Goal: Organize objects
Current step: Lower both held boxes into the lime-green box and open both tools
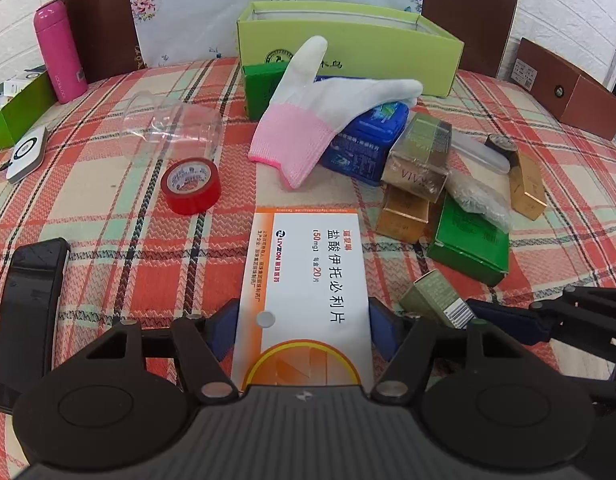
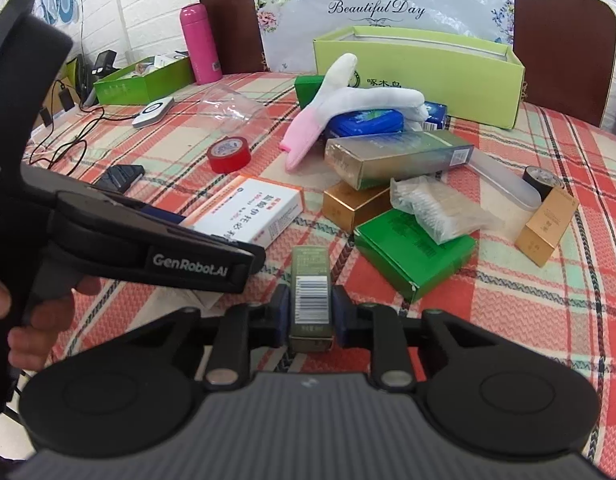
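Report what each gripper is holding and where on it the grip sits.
The left gripper clamps the white-and-orange medicine box across its near end. The right gripper clamps the small olive box by its long sides, near the barcode.

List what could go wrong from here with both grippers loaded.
1. The left gripper grips the white and orange medicine box at its near end only; the long overhang could swing or slip.
2. The right gripper holds the small olive box right beside the left one; they could bump.
3. The glove draped over the blue tin could snag a passing box.
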Motion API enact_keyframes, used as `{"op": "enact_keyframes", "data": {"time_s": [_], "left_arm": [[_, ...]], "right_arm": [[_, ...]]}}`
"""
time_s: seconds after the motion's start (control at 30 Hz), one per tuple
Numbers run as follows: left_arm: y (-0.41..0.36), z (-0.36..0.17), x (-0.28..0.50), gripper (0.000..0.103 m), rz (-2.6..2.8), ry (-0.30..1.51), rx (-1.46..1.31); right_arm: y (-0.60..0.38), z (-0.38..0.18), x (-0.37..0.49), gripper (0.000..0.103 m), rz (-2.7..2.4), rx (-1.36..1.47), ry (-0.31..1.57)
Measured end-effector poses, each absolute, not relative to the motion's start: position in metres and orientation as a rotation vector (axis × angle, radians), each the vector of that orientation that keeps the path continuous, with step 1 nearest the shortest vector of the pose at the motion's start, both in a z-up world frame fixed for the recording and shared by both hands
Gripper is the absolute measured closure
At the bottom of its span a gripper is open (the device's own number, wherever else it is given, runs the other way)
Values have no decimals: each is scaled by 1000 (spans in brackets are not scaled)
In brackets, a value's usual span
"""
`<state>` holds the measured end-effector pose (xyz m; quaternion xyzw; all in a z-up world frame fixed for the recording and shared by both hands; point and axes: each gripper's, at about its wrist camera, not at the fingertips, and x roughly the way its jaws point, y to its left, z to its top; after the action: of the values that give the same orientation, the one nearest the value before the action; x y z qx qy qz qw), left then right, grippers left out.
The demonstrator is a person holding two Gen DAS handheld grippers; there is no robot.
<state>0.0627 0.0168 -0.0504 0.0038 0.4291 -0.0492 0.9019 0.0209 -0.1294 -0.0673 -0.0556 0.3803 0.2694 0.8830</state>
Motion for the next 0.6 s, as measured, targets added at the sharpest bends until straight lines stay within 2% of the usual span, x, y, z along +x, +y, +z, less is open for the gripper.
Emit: {"op": "enact_keyframes", "data": {"time_s": [0.27,0.6], "left_arm": [[16,-3,56,34,-136,759,10],[12,74,85,34,-181,558,-35]], "right_arm": [[-148,-42,23,81,555,-66,746],[-174,23,63,81,524,-7,582]]}}
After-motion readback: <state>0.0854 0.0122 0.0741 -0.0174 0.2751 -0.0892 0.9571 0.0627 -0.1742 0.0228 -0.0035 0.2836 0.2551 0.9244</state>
